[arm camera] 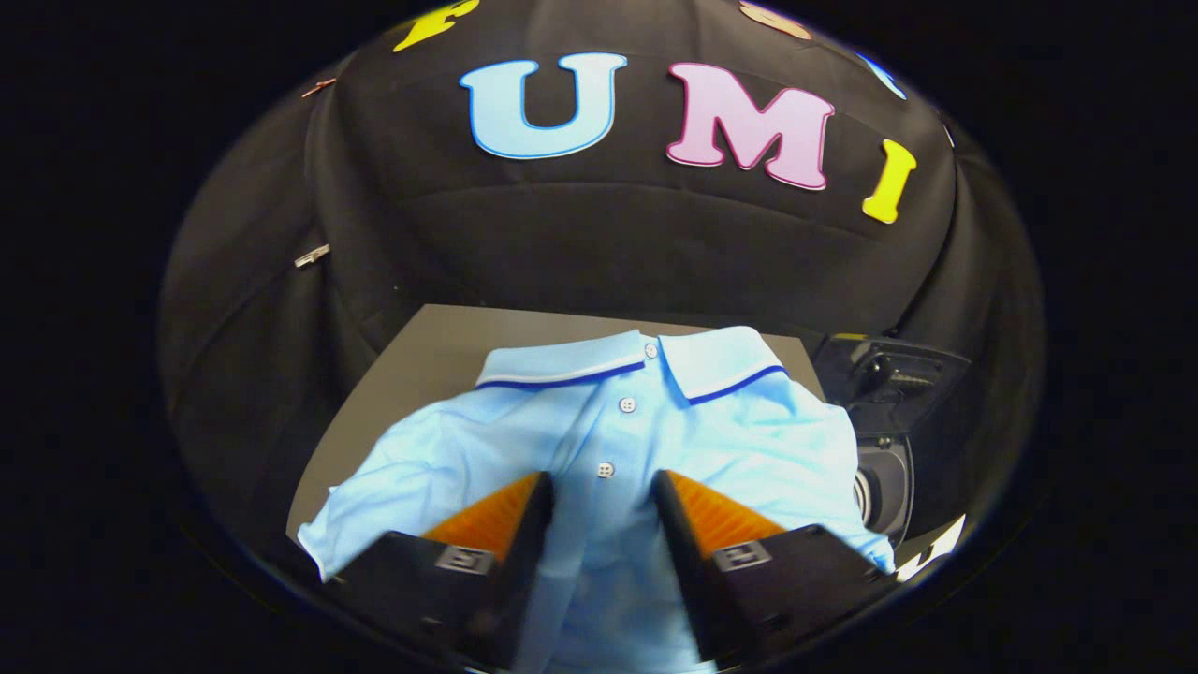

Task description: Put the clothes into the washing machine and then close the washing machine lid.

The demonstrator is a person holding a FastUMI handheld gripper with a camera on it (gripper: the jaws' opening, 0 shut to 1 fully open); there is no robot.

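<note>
A light blue polo shirt (730, 440) with a dark-trimmed collar lies spread on a grey table (430, 356), collar pointing away from me. My gripper (602, 482) hovers low over its chest, open, one finger on each side of the button placket. The cloth between the fingers looks flat, not pinched. To the right of the shirt, beside the table, stands the dark washing machine (884, 491); its round drum opening shows, and its lid (889, 374) is raised behind it. The shirt's right sleeve reaches almost to the machine's rim.
Bare grey tabletop shows beyond the collar and to the left of the shirt. The black booth cloth hangs close behind the table and wraps around both sides.
</note>
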